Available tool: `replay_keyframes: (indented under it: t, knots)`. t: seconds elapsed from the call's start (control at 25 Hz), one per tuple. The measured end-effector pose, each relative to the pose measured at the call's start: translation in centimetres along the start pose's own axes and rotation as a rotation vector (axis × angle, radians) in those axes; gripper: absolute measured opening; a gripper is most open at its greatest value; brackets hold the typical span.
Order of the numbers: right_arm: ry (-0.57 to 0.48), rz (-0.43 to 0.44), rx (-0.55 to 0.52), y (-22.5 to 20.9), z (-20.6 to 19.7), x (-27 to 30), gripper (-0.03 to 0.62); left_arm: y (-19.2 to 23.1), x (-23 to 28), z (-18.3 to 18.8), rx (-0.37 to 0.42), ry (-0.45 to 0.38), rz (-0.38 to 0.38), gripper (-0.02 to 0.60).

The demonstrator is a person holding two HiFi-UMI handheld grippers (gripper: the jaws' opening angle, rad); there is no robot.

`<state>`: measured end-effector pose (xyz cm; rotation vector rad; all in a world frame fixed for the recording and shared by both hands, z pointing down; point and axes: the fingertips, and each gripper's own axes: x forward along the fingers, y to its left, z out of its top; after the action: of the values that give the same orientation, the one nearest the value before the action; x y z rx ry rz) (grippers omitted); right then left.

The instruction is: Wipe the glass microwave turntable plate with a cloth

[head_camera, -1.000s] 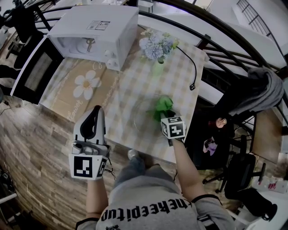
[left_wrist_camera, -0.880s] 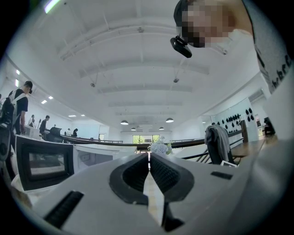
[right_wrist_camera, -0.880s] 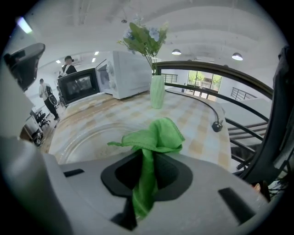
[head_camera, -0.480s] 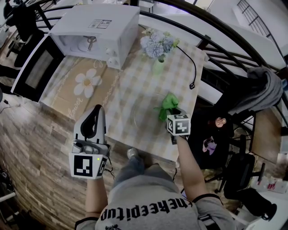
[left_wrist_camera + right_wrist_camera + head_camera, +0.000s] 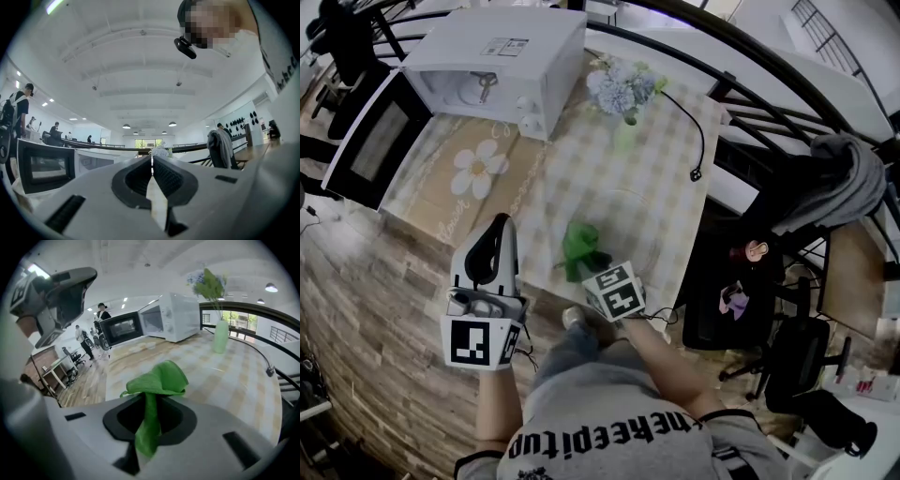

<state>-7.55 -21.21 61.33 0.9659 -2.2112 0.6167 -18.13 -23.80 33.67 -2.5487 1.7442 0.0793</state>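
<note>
The glass turntable plate (image 5: 630, 234) shows only faintly on the checked tablecloth (image 5: 661, 187), near the table's front edge. My right gripper (image 5: 587, 269) is shut on a green cloth (image 5: 579, 246), which hangs bunched at the plate's left side. From the right gripper view, the cloth (image 5: 161, 378) sticks up out of the closed right gripper (image 5: 150, 398), over the tablecloth. My left gripper (image 5: 499, 231) is held off the table's front left corner. In the left gripper view the left gripper (image 5: 151, 161) is shut on nothing and points upward into the room.
A white microwave (image 5: 502, 61) stands at the table's far left with its door (image 5: 370, 141) swung open; it also shows in the right gripper view (image 5: 176, 315). A vase of flowers (image 5: 619, 89) and a black cable (image 5: 698, 141) lie behind. A chair with clothes (image 5: 848, 187) stands right.
My right gripper has swept the green cloth from the plate's right side across to its left and nearer to me. The left gripper has stayed where it was.
</note>
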Motion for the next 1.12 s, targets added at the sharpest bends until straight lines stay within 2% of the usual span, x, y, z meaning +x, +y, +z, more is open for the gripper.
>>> replay_keyframes:
  t: [0.16, 0.44, 1.12]
  knots:
    - [0.037, -0.007, -0.082, 1.1, -1.8, 0.6, 0.060, -0.5, -1.1, 0.2, 0.005, -0.008, 0.010, 0.011]
    - [0.029, -0.009, -0.067, 0.4, -2.4, -0.1, 0.060, -0.5, -1.8, 0.6, 0.008, -0.018, 0.015, 0.011]
    - [0.014, -0.225, 0.038, -10.5, -4.5, -3.6, 0.058, 0.0, -2.8, 0.9, 0.008, -0.020, 0.039, 0.011]
